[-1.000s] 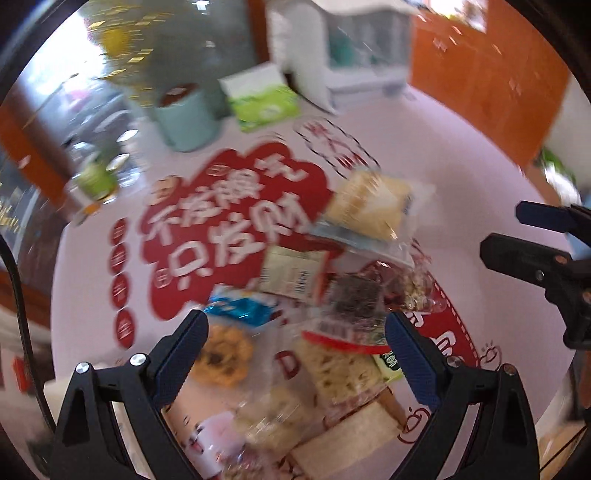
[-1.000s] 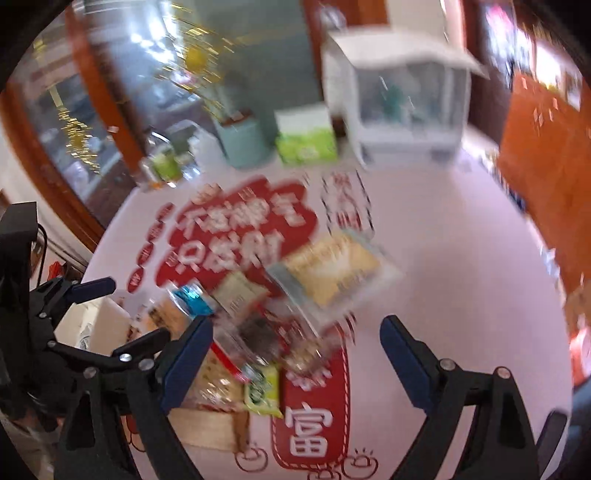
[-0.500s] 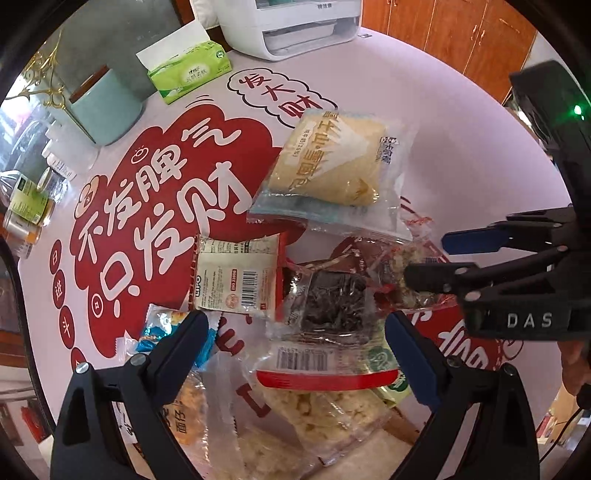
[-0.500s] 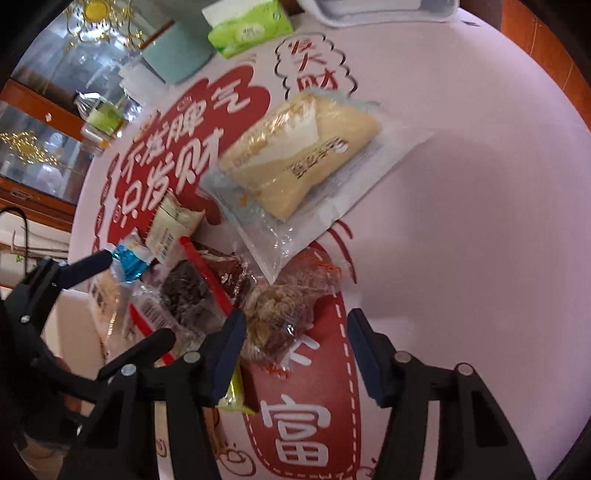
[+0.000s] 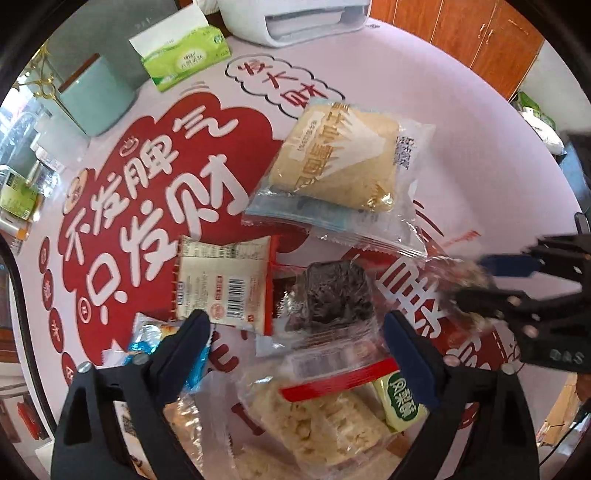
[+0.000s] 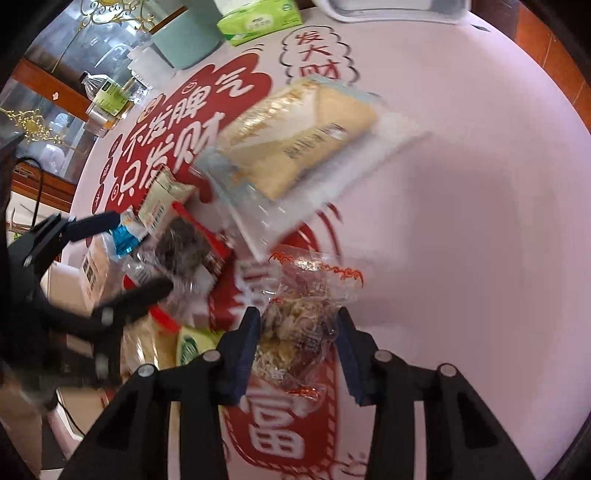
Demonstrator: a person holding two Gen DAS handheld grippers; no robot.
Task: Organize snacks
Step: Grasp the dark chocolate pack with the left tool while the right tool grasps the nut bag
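Observation:
A pile of wrapped snacks lies on a round table with a red-and-white cloth (image 5: 480, 122). My right gripper (image 6: 299, 339) is shut on a clear packet of nut brittle (image 6: 299, 325); it shows in the left wrist view (image 5: 476, 275) too, at the right. My left gripper (image 5: 295, 347) is open and low over a dark cake in clear wrap (image 5: 334, 291). A big yellow sandwich bread pack (image 5: 340, 162) lies behind, a white barcode packet (image 5: 225, 284) to the left. A pale crumbly bar (image 5: 317, 424) and a green packet (image 5: 400, 406) lie under the left gripper.
A green tissue box (image 5: 181, 55), a teal cup (image 5: 94, 99) and a white appliance (image 5: 295, 16) stand at the table's far side. Bottles (image 6: 110, 96) stand at the far left edge. Wooden cabinets (image 5: 480, 40) lie beyond the table.
My right gripper has closed in on the nut brittle packet and shut on it, pulling it from the pile. My left gripper has dropped lower and nearer the dark cake.

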